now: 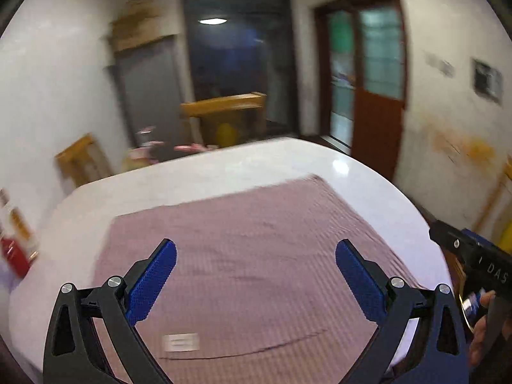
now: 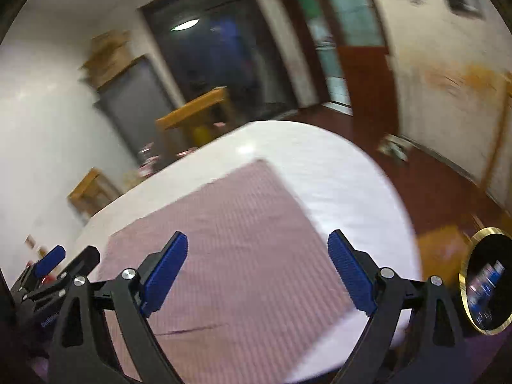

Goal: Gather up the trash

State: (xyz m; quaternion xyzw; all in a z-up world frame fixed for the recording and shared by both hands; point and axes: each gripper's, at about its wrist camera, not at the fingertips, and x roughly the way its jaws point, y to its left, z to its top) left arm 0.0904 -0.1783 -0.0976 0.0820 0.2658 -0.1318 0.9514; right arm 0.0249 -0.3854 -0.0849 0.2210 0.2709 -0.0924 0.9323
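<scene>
While I am holding both tools over the white table [image 1: 368,172], my left tool [image 1: 256,275] is standing wide open with nothing between its two blue pads, and my right tool [image 2: 257,272] is gaping just the same, gripping nothing. Both are hovering above one pink striped cloth [image 1: 256,240] lying flat on the table.

Only the left view is showing a small white scrap [image 1: 180,341], blurred, lying on the cloth near its near edge, just below my left tool; this is the one piece of trash on the cloth that I am seeing. That view is also catching a red bottle [image 1: 14,256] at the table's far left edge, and my right tool's black body with the letters "DAS" on it at the right.

Only the right view is showing clearly a round black bin with a gold rim [image 2: 486,280] beside the table at the right, with blue and white packets inside, their printing too blurred to read. It is also showing the red-brown floor [image 2: 432,185].
</scene>
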